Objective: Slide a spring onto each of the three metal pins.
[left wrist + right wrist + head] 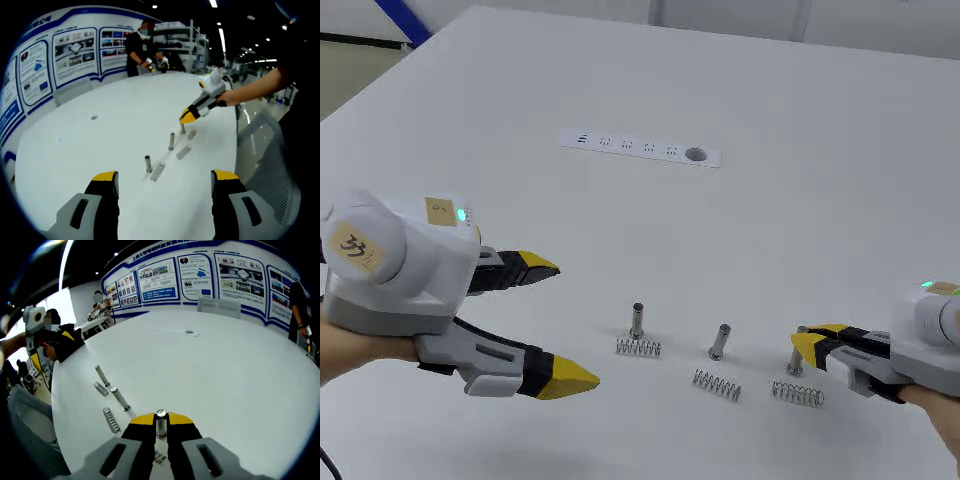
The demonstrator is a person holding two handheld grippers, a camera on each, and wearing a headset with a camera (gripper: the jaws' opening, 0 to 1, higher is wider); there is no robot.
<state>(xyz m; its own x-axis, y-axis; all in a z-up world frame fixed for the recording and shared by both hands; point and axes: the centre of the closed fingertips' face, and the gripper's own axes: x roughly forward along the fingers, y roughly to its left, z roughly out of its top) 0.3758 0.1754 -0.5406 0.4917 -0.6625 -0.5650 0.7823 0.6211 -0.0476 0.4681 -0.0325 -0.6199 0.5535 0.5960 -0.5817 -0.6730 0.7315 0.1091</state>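
Item: metal pins, three, standing upright in a row on the white worktop (770, 230). We list them as left pin (637, 320), middle pin (721, 340) and right pin (796, 361). All three are bare, so no spring is fitted yet. Item: springs, three, lying flat, one just in front of each pin. They are the left spring (638, 347), middle spring (716, 384) and right spring (797, 393). We judge this pairing deliberate, so that each spring is close to the pin it belongs on, and the upright pins leave their tops free for a spring to drop over. Item: right hand-held gripper (160, 421), one, jaws closed around the right pin, which rises between its yellow tips. We take this grip as a way to steady or lift that pin for loading. Item: left hand-held gripper (558, 322), one, jaws spread wide and empty. It hovers to the left of the row, well apart from it, and we judge it free to fetch a spring. Item: socket strip (640, 147), one, set flush into the worktop beyond the pins, unused.
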